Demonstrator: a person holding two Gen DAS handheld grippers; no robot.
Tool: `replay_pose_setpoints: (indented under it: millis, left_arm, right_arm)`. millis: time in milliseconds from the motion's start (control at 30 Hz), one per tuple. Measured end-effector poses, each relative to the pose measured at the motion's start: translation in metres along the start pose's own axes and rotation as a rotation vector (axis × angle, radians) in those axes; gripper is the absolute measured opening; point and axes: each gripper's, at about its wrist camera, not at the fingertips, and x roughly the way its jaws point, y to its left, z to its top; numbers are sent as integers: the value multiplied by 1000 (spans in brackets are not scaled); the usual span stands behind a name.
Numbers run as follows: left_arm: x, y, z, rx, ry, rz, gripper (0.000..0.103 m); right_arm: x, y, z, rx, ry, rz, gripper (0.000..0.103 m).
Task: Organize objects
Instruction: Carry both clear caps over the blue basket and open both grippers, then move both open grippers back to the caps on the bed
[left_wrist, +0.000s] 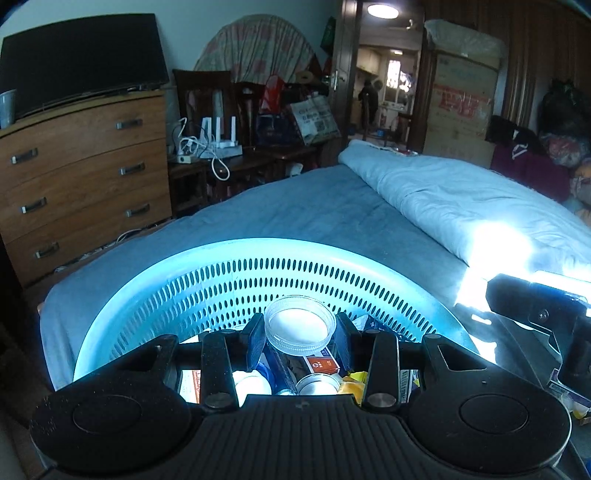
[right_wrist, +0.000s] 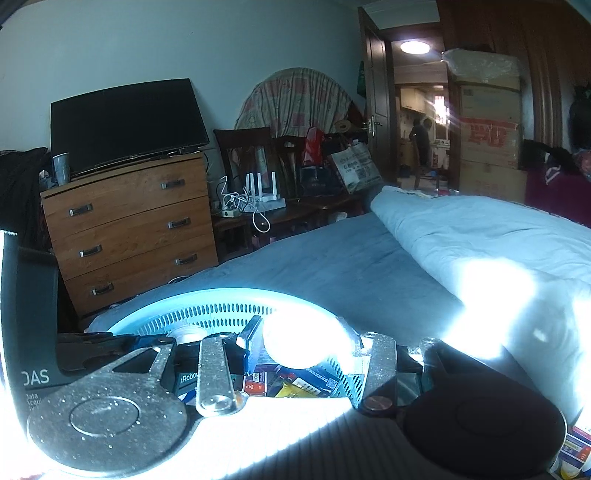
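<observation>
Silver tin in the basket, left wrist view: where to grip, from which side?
Across the rim of the silver tin, from above, probably: it lies round face up, hemmed in by the orange box and a yellow packet, so only its top edge is free.

"DAS" on left gripper's body (right_wrist: 31, 332)

Dim room; blown-out sun glare on bed (right_wrist: 491, 295); fisheye-warped edges.

Left gripper (left_wrist: 300, 338): matte black, speckled body with two round hubs, flat linkage bars on silver pivot pins, and ribbed black fingers (left_wrist: 256, 341). Right gripper (right_wrist: 295, 347): identical build; one copper-coloured pivot pin.
</observation>
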Motion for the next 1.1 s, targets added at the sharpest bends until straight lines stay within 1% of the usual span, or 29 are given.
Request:
replay_pose_setpoints:
  millis: [100, 600, 667, 700, 767, 867, 900, 933, 1000, 1067, 1100]
  left_arm:
    - [2, 0, 1, 2, 3, 3, 41]
    - [12, -1, 2, 10, 28, 13, 41]
    - [13, -1, 2, 14, 30, 23, 42]
    - [13, -1, 2, 14, 31, 25, 43]
    - [13, -1, 2, 15, 31, 30, 44]
    - [11, -2, 2, 18, 30, 33, 49]
    - [11, -3, 2, 21, 28, 35, 55]
    - [9, -5, 2, 24, 25, 40, 63]
    - [6, -8, 2, 28, 12, 50, 73]
    - [-1, -12, 1, 35, -7, 42, 75]
    - [-5, -16, 1, 43, -16, 24, 75]
  right_arm:
    - [1, -7, -3, 3, 2, 2, 43]
    - [9, -11, -9, 8, 15, 8, 43]
    - [9, -10, -10, 9, 13, 5, 45]
    - [9, -9, -10, 7, 9, 1, 48]
    - [8, -10, -11, 5, 4, 2, 48]
    - [7, -11, -11, 5, -1, 3, 49]
    - [6, -11, -11, 5, -5, 2, 51]
    - [4, -12, -11, 4, -8, 1, 55]
    - [-3, -14, -12, -7, -28, -16, 68]
    - [-20, -19, -17, -34, -82, -52, 71]
    - [-31, -23, -22, -49, -115, -74, 74]
